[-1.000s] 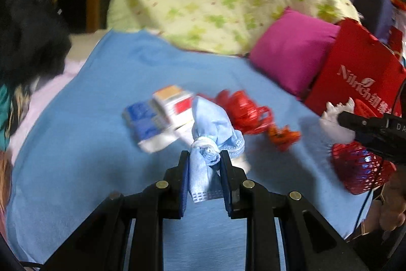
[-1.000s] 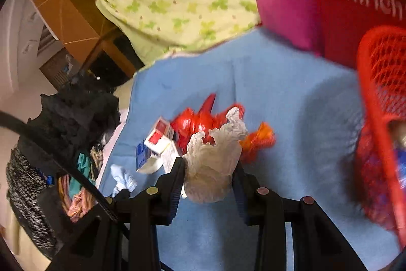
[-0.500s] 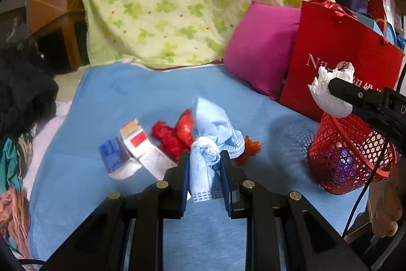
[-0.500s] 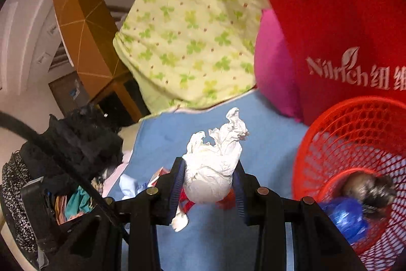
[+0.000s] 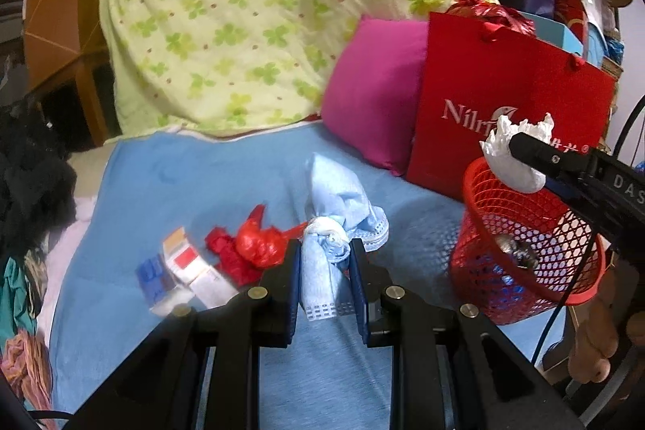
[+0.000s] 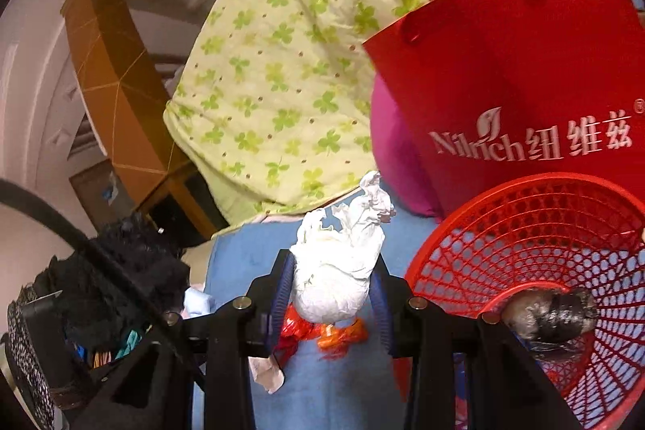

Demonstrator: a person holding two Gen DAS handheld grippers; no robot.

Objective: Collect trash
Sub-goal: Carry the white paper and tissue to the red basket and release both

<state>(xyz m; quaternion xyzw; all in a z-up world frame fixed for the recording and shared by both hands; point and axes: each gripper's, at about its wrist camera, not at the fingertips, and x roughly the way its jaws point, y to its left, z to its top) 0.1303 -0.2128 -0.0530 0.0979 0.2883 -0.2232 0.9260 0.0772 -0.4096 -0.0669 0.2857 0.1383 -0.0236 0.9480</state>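
My left gripper (image 5: 325, 260) is shut on a crumpled light blue face mask (image 5: 338, 204), held above the blue bedsheet (image 5: 193, 180). My right gripper (image 6: 332, 289) is shut on a crumpled white paper wad (image 6: 342, 260); it also shows in the left wrist view (image 5: 512, 156), at the far rim of the red mesh basket (image 5: 524, 260). The basket (image 6: 536, 240) holds dark and blue trash. On the sheet lie a red plastic wrapper (image 5: 250, 248), small cartons (image 5: 181, 269) and an orange wrapper (image 6: 338, 337).
A red paper bag (image 5: 504, 107) and a magenta pillow (image 5: 375, 87) stand behind the basket. A green clover quilt (image 5: 250, 27) is piled at the back. Dark clothes (image 5: 28, 180) lie at the left edge of the bed.
Both grippers have risen with their loads. The right gripper carried the paper wad rightward to the basket's rim. The left one drew back, so the trash on the sheet looks lower and further left.
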